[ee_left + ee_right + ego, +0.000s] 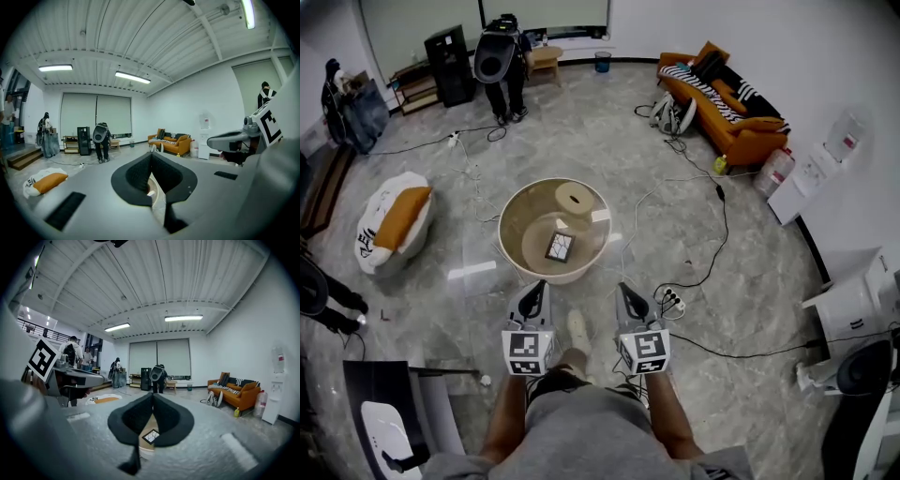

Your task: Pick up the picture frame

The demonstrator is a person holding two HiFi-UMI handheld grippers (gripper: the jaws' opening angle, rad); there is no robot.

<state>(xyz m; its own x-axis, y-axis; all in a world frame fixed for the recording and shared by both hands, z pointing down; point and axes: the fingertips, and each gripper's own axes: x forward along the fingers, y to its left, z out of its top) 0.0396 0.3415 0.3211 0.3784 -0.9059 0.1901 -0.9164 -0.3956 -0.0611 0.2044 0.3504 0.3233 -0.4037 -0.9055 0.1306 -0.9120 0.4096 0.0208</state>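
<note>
The left gripper and the right gripper, both closed on nothing, hover side by side because the picture frame lies flat on the round table just ahead, untouched.

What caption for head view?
Left gripper and right gripper, both shut, short of the round table bearing the picture frame.

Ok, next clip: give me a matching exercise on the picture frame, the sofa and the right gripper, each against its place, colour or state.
Things:
1. picture frame
2. sofa
3. right gripper

Descriptions:
A. jaws shut, nothing between them
B. orange
C. lying flat on the round table

Pairs: 1-C; 2-B; 3-A
</note>
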